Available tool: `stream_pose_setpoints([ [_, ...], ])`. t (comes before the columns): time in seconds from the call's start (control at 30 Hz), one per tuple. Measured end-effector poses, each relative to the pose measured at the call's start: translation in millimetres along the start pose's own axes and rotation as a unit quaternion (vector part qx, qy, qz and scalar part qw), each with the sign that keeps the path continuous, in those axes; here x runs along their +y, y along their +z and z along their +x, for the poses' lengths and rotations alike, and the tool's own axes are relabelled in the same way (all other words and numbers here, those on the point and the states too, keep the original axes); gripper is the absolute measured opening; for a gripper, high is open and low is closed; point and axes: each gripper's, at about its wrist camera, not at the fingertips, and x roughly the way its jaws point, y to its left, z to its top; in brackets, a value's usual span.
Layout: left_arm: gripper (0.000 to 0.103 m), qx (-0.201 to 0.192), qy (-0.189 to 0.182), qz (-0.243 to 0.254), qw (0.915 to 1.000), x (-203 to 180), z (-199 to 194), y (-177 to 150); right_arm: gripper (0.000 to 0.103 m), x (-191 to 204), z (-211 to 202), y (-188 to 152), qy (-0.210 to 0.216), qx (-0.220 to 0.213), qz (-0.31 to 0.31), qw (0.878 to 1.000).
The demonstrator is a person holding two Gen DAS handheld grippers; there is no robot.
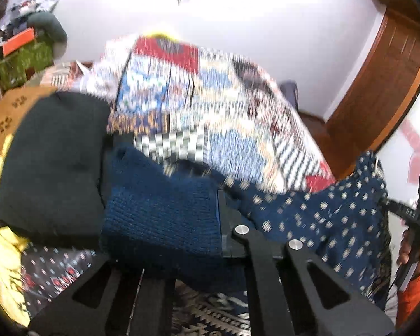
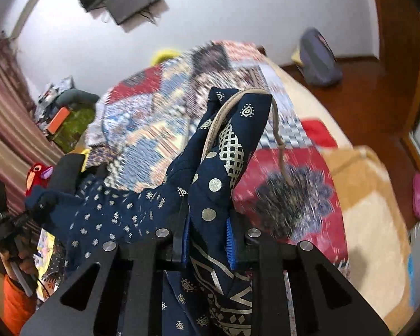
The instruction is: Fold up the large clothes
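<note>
Presently pinched at both ends: left gripper (image 1: pixel 165 218) and right gripper (image 2: pixel 207 240) clamped on garment (image 2: pixel 218 173); stretched between them above bed (image 2: pixel 294 168).

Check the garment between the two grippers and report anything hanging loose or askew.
A beige cord dangles free from the navy printed garment's top edge, ending in a tassel. The cloth is bunched, not spread, between the right gripper and left gripper.

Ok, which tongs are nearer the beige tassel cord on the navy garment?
Right. The right tongs clamp the navy garment just below the beige tassel cord, which hangs from that end. The left tongs grip the garment's opposite end.
</note>
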Motion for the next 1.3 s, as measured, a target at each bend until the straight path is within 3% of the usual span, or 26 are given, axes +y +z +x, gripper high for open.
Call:
stream_pose_setpoints([
  [0.1,0.005,-0.029,-0.004,0.004,0.9996,-0.5,-16.4,19.5,0.018,12.2,-2.9,12.6,0.013,-0.017,-0.011,1.0],
  [0.17,0.005,-0.026,-0.011,0.013,0.9995,0.1,-15.6,31.0,0.018,16.2,-2.0,20.5,0.016,-0.028,-0.012,0.999],
  [0.27,0.008,0.015,-0.041,-0.017,0.9989,12.3,-0.1,29.0,0.018,16.3,11.3,26.9,0.02,-0.023,-0.009,0.999],
  [0.43,0.023,0.12,-0.021,-0.049,0.9913,38.8,56.3,-12.5,0.018,-3.4,43.7,12.3,-0.009,0.02,0.007,1.0],
  [0.57,0.038,0.171,-0.017,-0.076,0.9822,61.3,88.1,-46.0,0.018,-29.4,55.1,-1.1,-0.019,0.04,0.037,0.998],
  [0.73,0.052,0.172,-0.053,-0.091,0.9794,67.9,105.8,-55.7,0.018,-42.6,61.4,-9.1,-0.02,0.054,0.047,0.997],
  [0.87,0.054,0.164,-0.063,-0.084,0.9808,63.3,123.1,-45.3,0.018,-48.4,67.6,-11.2,-0.021,0.06,0.057,0.996],
  [0.93,0.052,0.157,-0.052,-0.07,0.9837,56.7,126.5,-42.1,0.018,-52.6,71.2,-13.3,-0.019,0.064,0.066,0.996],
  [1.07,0.011,0.145,-0.019,-0.057,0.9876,46.0,128.3,-39.0,0.018,-54.9,72.7,-15.4,-0.025,0.067,0.07,0.995],
  [1.17,0.007,0.13,0.004,-0.044,0.9905,32.9,108.8,-28.4,0.018,-50.9,62.7,-10.3,-0.017,0.059,0.068,0.996],
  [1.3,0.006,0.088,-0.006,-0.037,0.9955,17.7,74.3,-3.0,0.018,-32.6,36.3,3.9,0.0,0.032,0.044,0.998],
])
